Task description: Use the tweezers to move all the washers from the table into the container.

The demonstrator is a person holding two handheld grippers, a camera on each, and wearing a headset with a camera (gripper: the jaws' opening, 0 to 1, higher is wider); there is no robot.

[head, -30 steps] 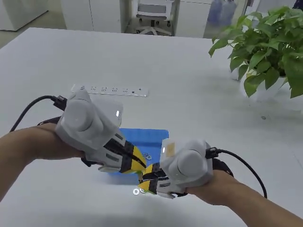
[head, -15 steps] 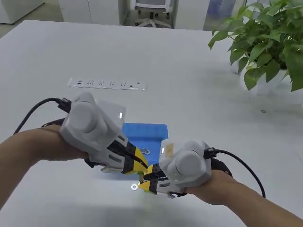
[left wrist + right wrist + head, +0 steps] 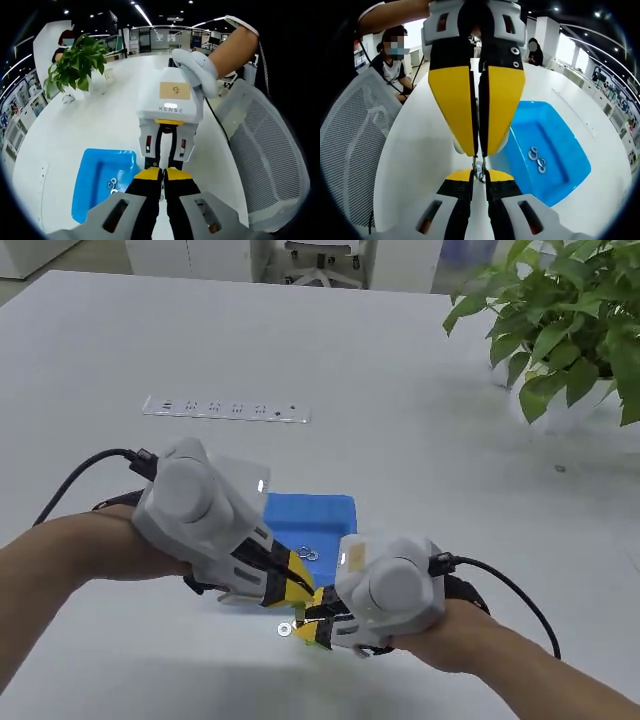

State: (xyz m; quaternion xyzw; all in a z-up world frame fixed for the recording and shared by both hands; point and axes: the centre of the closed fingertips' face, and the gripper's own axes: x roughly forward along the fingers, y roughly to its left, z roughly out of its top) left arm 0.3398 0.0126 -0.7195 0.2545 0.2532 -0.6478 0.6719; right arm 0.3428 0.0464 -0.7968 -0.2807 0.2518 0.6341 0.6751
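Head view has the left gripper (image 3: 294,586) and the right gripper (image 3: 312,628) meeting tip to tip, low over the white worktop (image 3: 430,450). In the right gripper view, the left gripper comes in from 12 o'clock. Its yellow jaws are pressed almost together on a thin metal strip, the tweezers (image 3: 478,167). The end of the tweezers pokes out toward 6 o'clock, into the narrow gap between the right gripper's own jaws. Those jaws sit close on either side of the metal, but I cannot tell whether they pinch it.

One washer (image 3: 285,629) lies flat on the worktop, just at 9 o'clock of the right gripper's tips and outside the container. The blue container (image 3: 325,512) sits at 12 o'clock of the meeting tips, its near left corner hidden behind the left gripper. A small cluster of washers (image 3: 308,554) rests on its floor near the front.

Farther off, a white power strip (image 3: 225,410) lies at 11 o'clock of the container. A potted plant (image 3: 570,310) stands at 2 o'clock by the worktop's far right edge.
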